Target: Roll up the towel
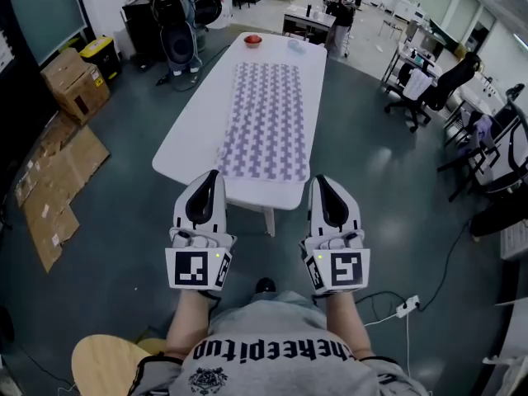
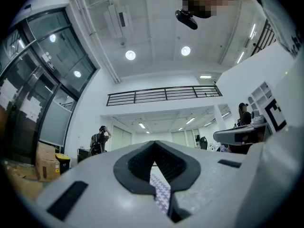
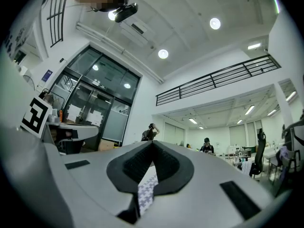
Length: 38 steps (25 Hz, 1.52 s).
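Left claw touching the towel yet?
Apart. Left gripper view: the left claw is shut on nothing, and the towel lies flat on the table farther ahead.

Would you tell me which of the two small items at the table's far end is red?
The left one, a small dish, is red; the pale item to its right is bluish.

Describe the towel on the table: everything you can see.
The towel is a long rectangle of soft-looking cloth in a purple-and-white check. It lies flat and unrolled, lengthwise on the white table, its near edge at the table's near end. Nothing rests on it; only the table touches it.
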{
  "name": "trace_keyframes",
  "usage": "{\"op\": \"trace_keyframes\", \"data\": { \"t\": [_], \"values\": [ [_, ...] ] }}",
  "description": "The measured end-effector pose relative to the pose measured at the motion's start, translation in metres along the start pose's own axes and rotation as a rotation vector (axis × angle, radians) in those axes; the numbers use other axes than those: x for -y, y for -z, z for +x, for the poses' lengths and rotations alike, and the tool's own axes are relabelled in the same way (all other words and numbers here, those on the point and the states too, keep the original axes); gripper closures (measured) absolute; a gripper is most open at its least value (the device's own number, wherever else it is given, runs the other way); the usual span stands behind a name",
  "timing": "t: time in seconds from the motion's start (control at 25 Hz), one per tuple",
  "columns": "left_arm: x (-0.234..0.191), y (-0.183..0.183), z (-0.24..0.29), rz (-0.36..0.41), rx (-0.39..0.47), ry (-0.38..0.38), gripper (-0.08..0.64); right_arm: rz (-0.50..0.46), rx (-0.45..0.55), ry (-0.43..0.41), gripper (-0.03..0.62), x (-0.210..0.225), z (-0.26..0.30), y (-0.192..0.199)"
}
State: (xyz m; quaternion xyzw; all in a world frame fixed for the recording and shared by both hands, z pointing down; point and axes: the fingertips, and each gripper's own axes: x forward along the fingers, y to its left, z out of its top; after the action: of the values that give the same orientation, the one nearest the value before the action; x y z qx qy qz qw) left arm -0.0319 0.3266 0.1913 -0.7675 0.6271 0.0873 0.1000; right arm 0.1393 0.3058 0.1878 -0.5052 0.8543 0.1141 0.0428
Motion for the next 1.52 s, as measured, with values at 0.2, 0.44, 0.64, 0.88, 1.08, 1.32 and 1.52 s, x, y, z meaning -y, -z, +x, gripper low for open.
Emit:
{"op": "trace_keyframes", "data": {
  "t": [0.2, 0.44, 0.64, 0.88, 1.08, 1.32, 1.52],
  "values": [
    [0.006, 0.013, 0.035, 0.015, 0.006, -0.010, 0.555, 0.006, 0.003, -0.026, 0.591, 0.024, 0.027, 0.017],
    [0.005, 0.034, 0.060, 0.032, -0.032, -0.032, 0.555, 0.031, -0.015, -0.053, 0.591, 0.041, 0.054, 0.040],
    [-0.011, 0.053, 0.084, 0.027, -0.051, -0.046, 0.555, 0.038, -0.034, -0.054, 0.591, 0.047, 0.081, 0.060],
    [-0.023, 0.072, 0.141, 0.018, -0.046, 0.005, 0.555, 0.027, -0.040, -0.020, 0.591, 0.068, 0.127, 0.076],
    [-0.040, 0.081, 0.194, 0.042, -0.054, 0.047, 0.555, 0.012, -0.048, 0.008, 0.591, 0.085, 0.178, 0.080],
    [-0.072, 0.115, 0.251, 0.063, -0.115, 0.095, 0.555, -0.017, -0.125, 0.023, 0.591, 0.092, 0.241, 0.112],
    [-0.085, 0.167, 0.278, 0.123, -0.194, 0.177, 0.555, -0.061, -0.266, 0.016, 0.591, 0.089, 0.269, 0.167]
  ]
}}
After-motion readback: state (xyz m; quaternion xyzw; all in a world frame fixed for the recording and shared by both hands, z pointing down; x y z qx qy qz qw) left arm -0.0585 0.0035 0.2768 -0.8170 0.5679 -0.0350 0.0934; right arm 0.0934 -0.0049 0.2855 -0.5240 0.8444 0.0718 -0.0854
